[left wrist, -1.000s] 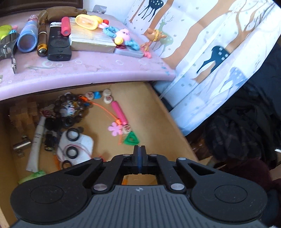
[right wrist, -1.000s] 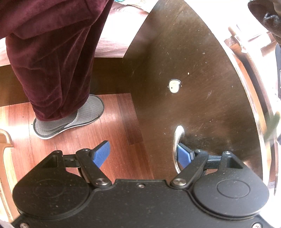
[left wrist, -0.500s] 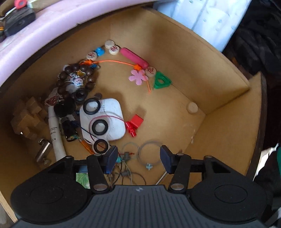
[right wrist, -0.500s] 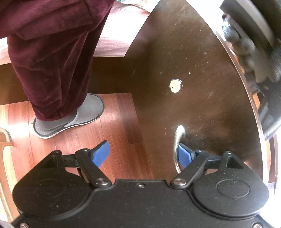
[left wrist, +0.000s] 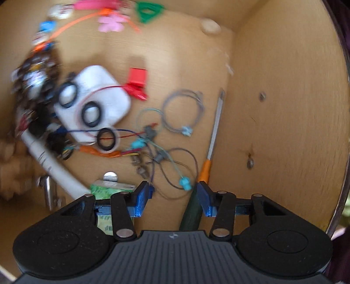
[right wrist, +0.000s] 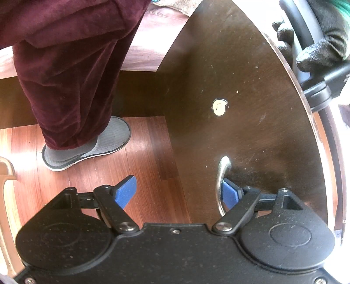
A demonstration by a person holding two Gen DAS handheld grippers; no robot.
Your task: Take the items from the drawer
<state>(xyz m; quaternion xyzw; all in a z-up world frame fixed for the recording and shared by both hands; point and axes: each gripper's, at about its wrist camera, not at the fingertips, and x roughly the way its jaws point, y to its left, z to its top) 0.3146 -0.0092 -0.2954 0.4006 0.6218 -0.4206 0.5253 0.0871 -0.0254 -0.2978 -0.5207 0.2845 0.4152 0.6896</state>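
wooden floorboards (right wrist: 140,157) and a dark drawer front (right wrist: 251,109) fill the right wrist view; a slippered foot (right wrist: 87,148) stands ahead and to the left of the tongs. right gripper (right wrist: 178,192): jaws wide apart, holding nothing. its right finger sits just behind the silver handle (right wrist: 222,181) of the drawer front; whether it touches cannot be told. its left finger hangs over the floorboards.

left gripper (left wrist: 172,196): jaws wide apart, holding nothing, positioned low inside the open drawer (left wrist: 284,98).

drawer contents, relative to the left tongs:
- screwdriver (left wrist: 215,133): dark green handle just inside the right finger, orange collar and metal shaft running ahead along the drawer's right wall.
- tangle of thin wires (left wrist: 161,153) with turquoise clips: directly ahead, between the fingers' line.
- white pad (left wrist: 105,96) with black rings (left wrist: 106,137): ahead and left, blurred.
- red clip (left wrist: 136,84): ahead, beyond the wires.
- white tube (left wrist: 54,166): left, angled toward the left finger.
- green packet (left wrist: 102,192): just beside and partly under the left finger.
- dark beads (left wrist: 32,74): far left, blurred.
- pink flower (left wrist: 110,23) and green triangle (left wrist: 147,12): far ahead.
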